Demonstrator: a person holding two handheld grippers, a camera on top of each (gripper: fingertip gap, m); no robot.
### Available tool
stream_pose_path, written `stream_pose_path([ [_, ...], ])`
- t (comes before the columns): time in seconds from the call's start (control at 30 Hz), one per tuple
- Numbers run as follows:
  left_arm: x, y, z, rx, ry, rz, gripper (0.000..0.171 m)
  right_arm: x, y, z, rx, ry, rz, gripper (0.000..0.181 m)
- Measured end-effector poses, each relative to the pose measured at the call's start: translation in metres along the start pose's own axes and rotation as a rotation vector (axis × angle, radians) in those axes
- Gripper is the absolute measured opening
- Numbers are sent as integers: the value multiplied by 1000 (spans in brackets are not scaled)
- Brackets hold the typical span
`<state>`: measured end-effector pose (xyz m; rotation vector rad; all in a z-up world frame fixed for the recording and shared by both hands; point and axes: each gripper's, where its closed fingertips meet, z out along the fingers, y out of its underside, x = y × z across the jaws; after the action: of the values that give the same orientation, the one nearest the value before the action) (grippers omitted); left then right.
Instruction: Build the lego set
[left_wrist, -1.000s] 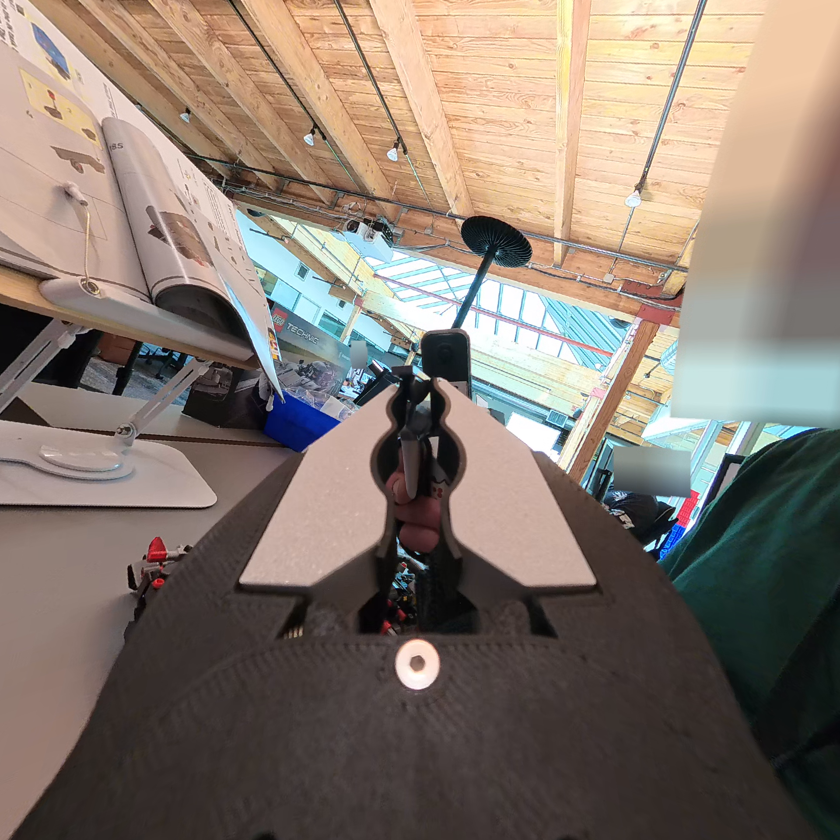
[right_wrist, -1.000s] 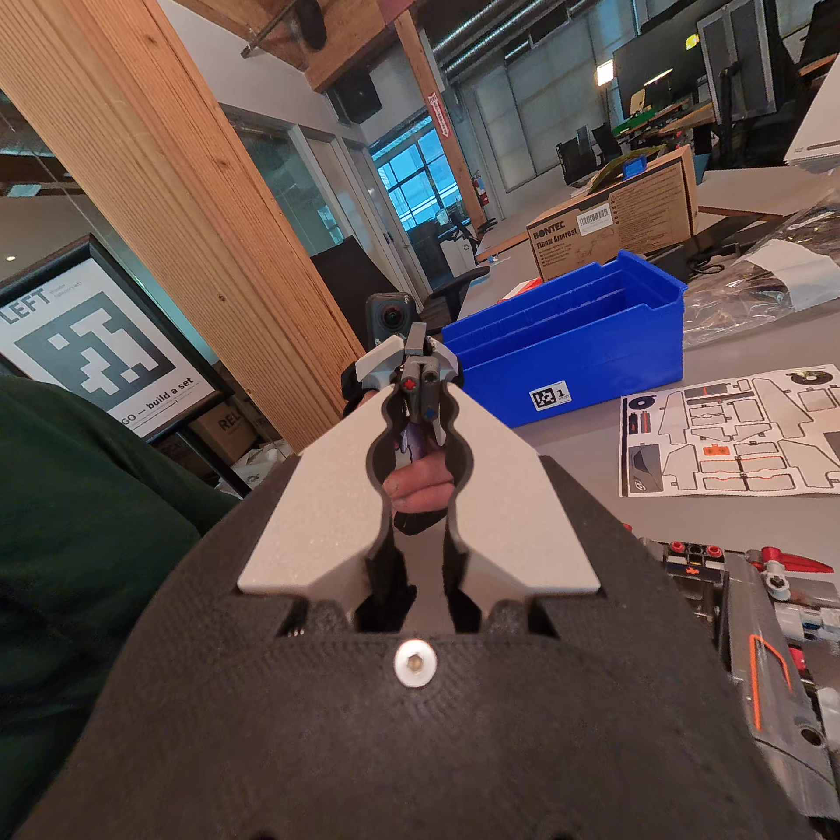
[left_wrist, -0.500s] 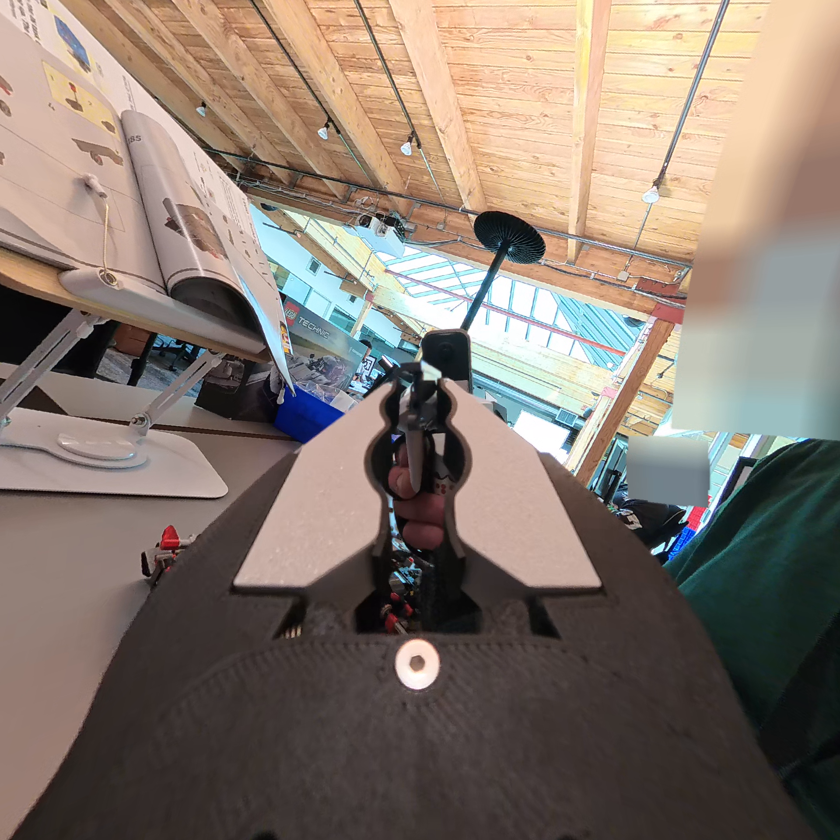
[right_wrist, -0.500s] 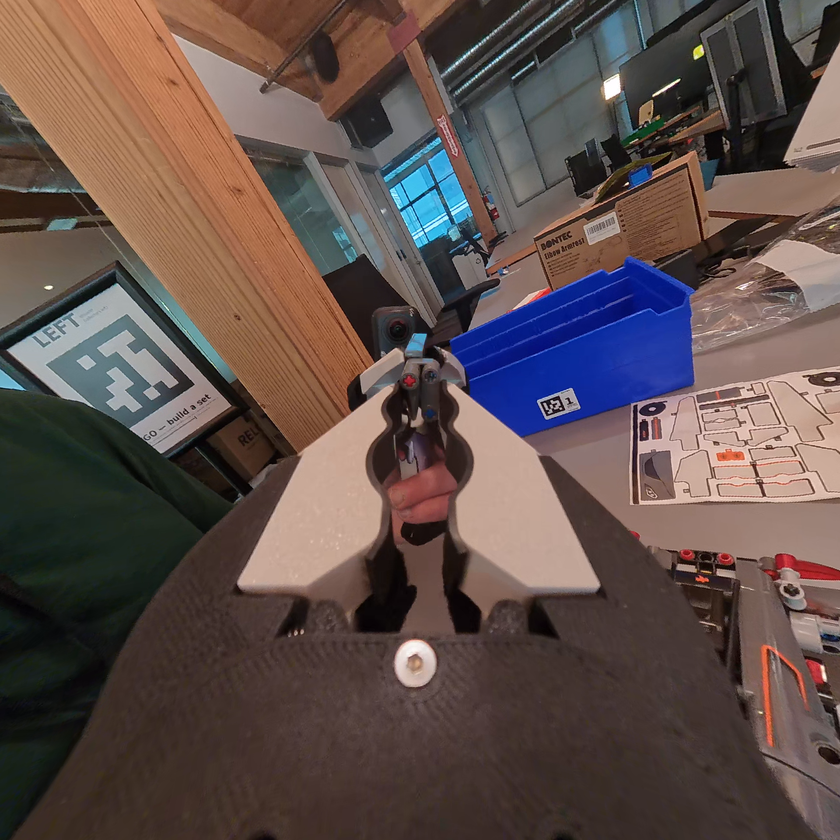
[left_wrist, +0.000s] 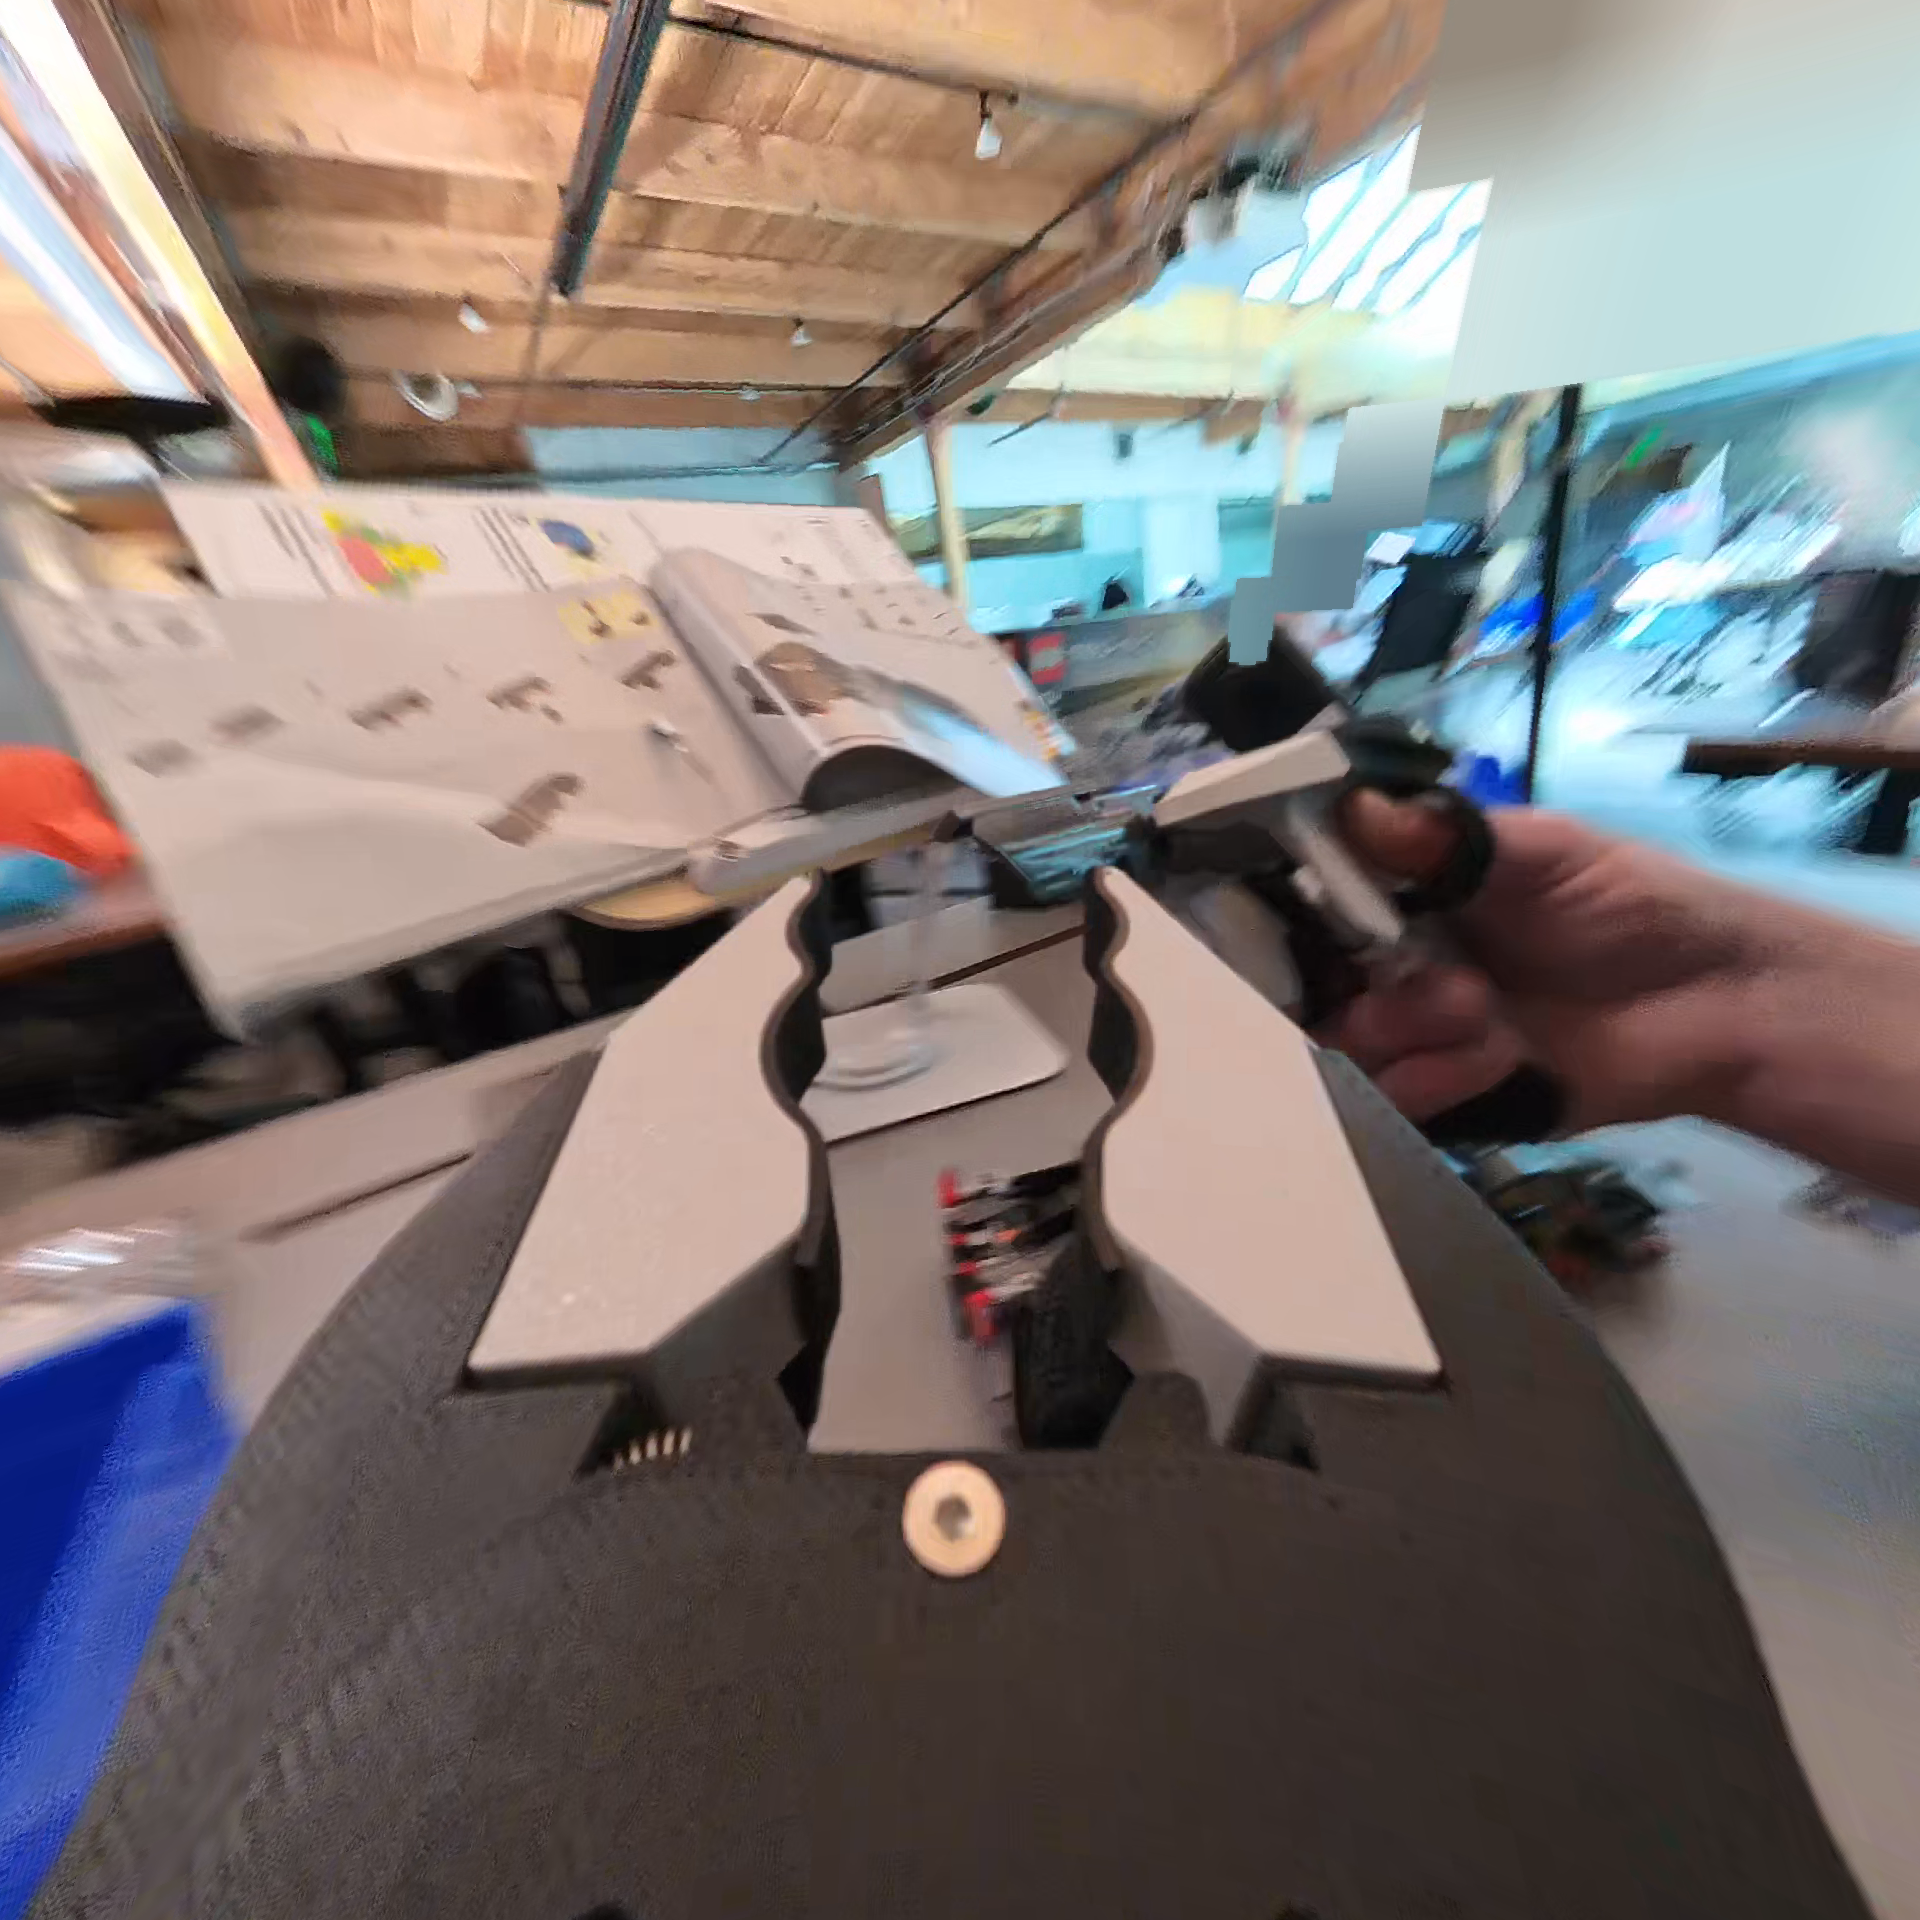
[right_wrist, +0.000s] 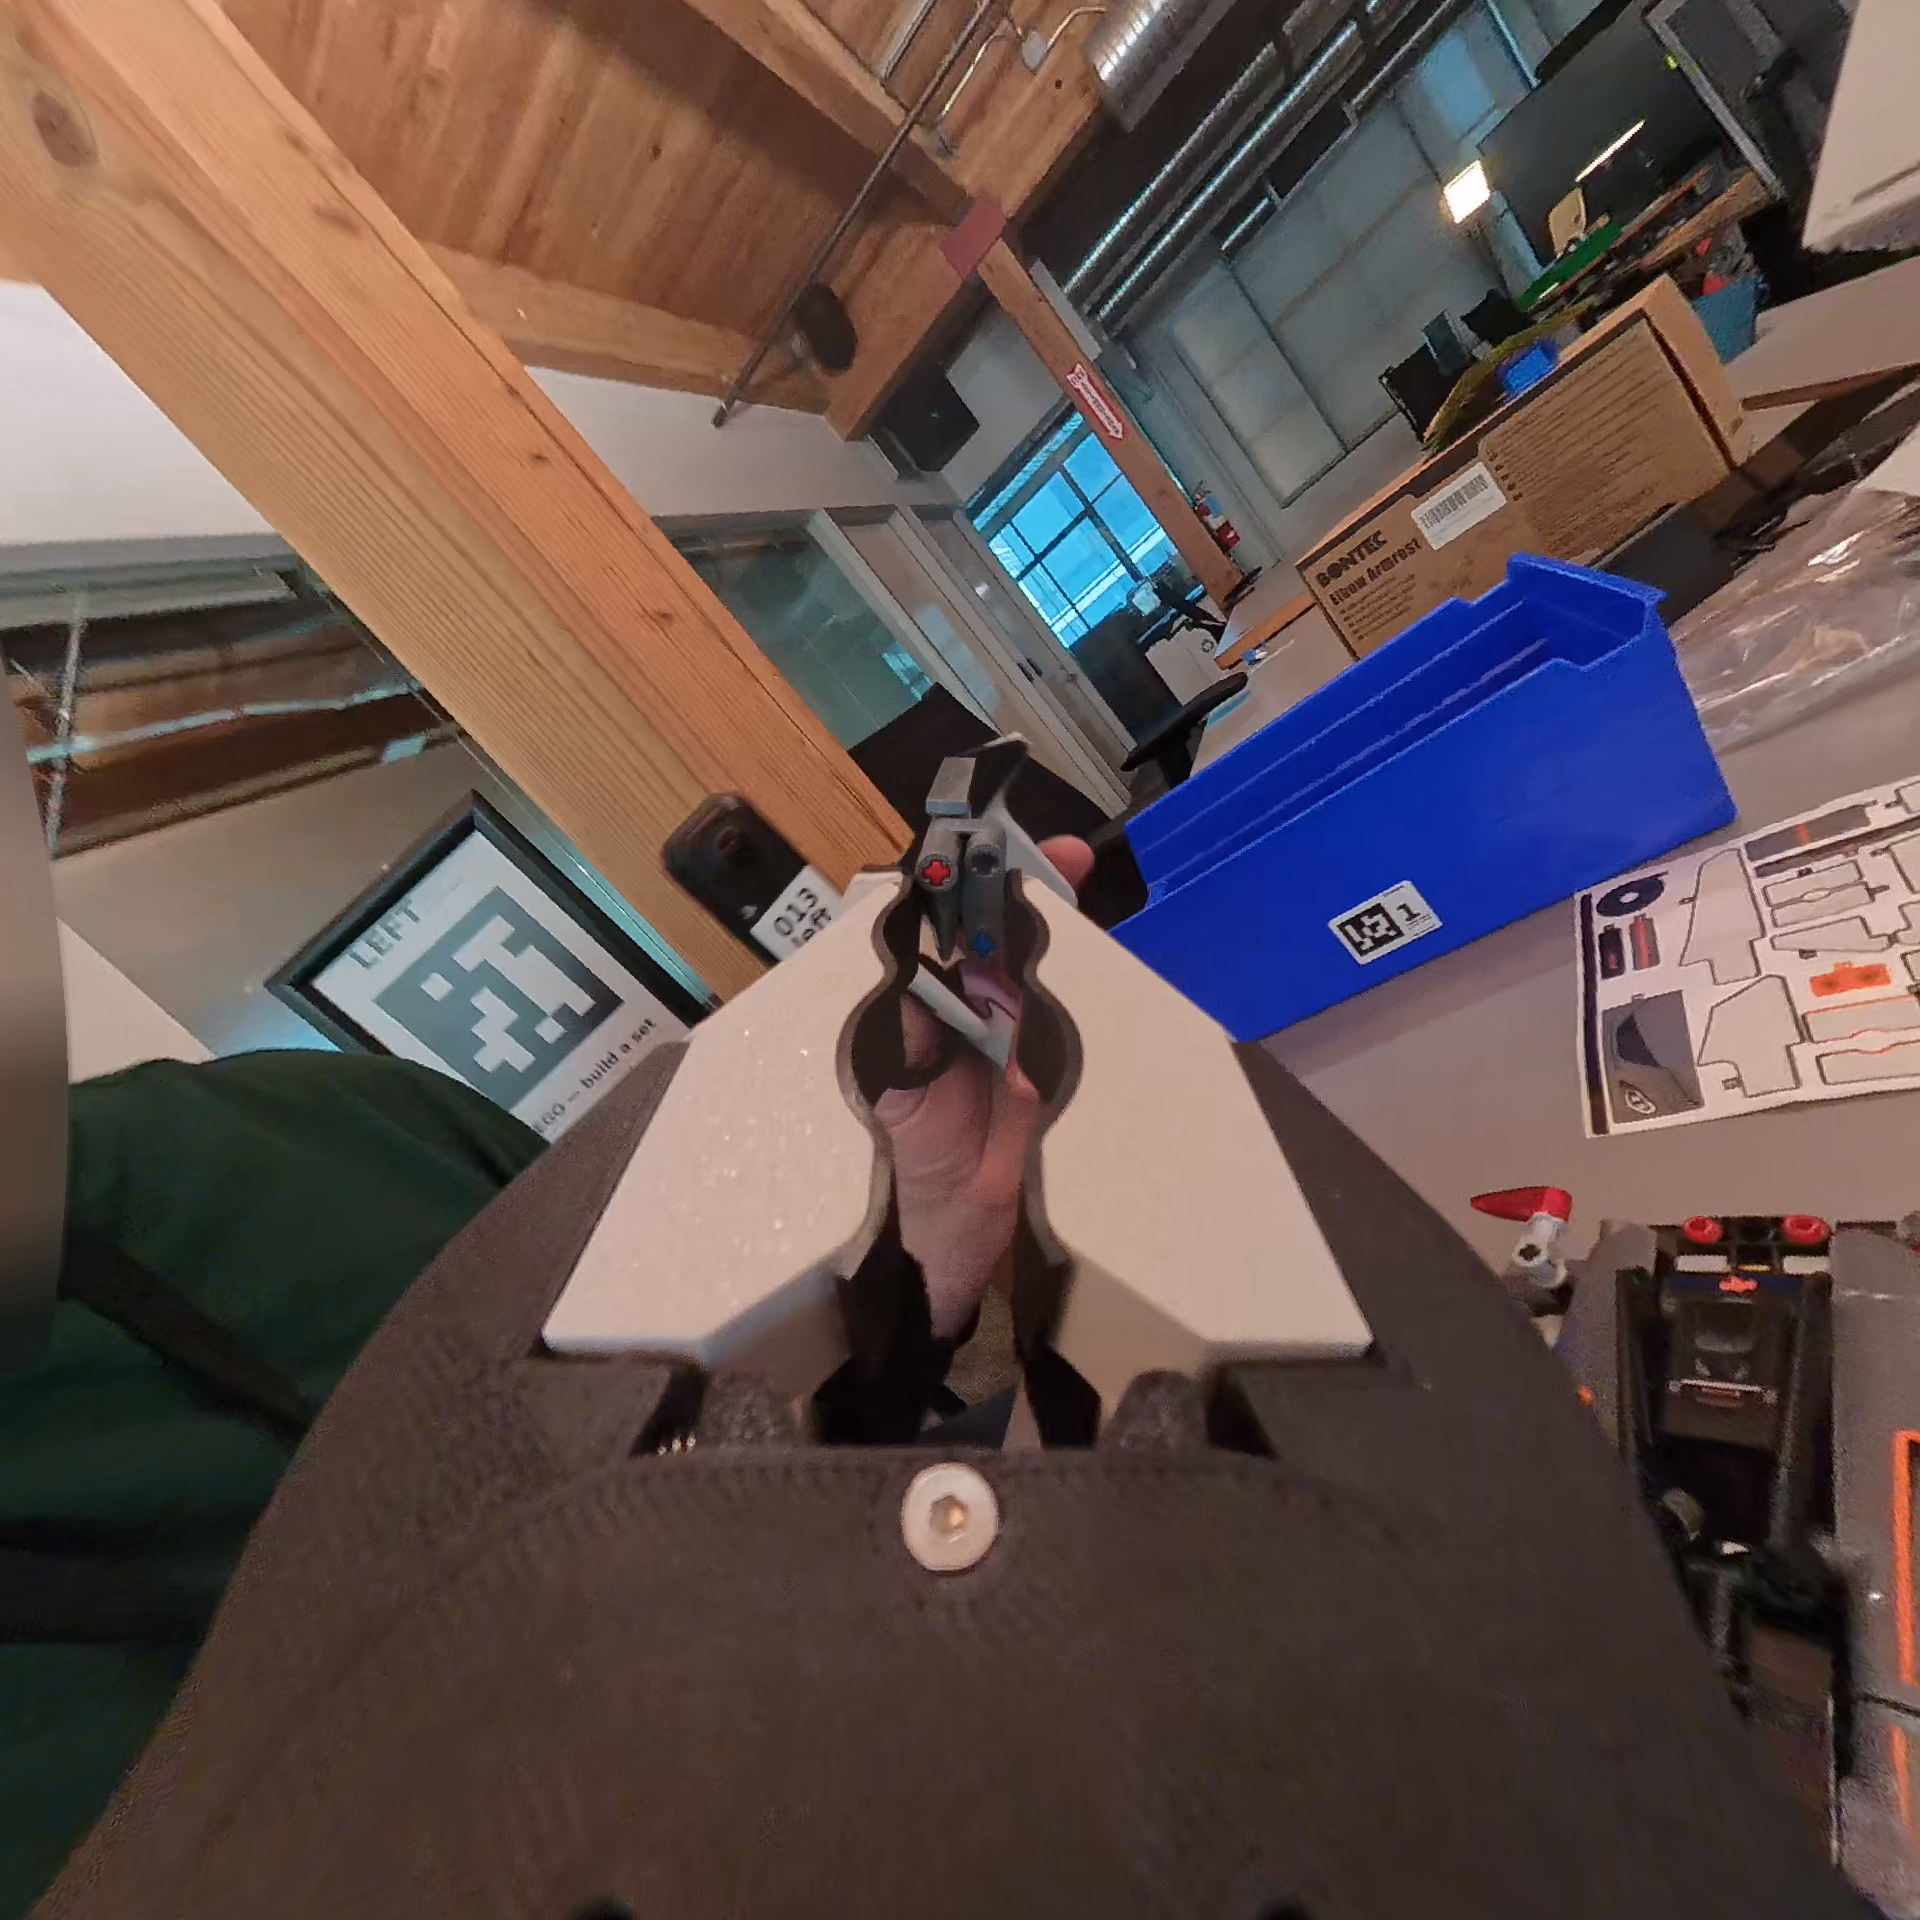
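Our left gripper (left_wrist: 951, 914) is spread wide and empty. Our right gripper (right_wrist: 961, 925) pinches a small grey lego piece (right_wrist: 961, 883) at its tips, raised off the table (right_wrist: 1455, 1049). The half-built model (right_wrist: 1756, 1382) sits on the near right.

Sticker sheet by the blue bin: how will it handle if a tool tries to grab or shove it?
The sticker sheet looks like thin printed paper, so it is probably floppy and very light. It lies flat on the table, so pinching an edge is likely hard. A sideways push would probably slide it rather than lift it.
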<state>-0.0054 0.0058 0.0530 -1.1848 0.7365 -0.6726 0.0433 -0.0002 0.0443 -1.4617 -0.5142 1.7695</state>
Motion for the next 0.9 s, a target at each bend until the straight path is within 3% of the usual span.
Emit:
stream_pose_path([
  [0.2, 9, 6, 6, -210, -109, 633, 53, 3, 7, 0, -13, -33, 81, 13],
  [0.3, 13, 11, 10, -258, -95, 741, 55, 4, 13, 0, -42, -24, 86, 13],
  [0.43, 18, 30, 15, -362, -67, 847, 38, 10, 22, 3, -108, 59, 33, 14],
  [0.6, 13, 40, 18, -385, -115, 753, 30, 11, 18, 5, -162, 194, -111, 14],
  [0.7, 10, 37, 18, -340, -130, 656, 25, 0, 10, 11, -171, 200, -171, 16],
  [0.9, 1, 17, 19, -170, -109, 216, 24, -11, -13, 17, -103, 228, -291, 37],
])
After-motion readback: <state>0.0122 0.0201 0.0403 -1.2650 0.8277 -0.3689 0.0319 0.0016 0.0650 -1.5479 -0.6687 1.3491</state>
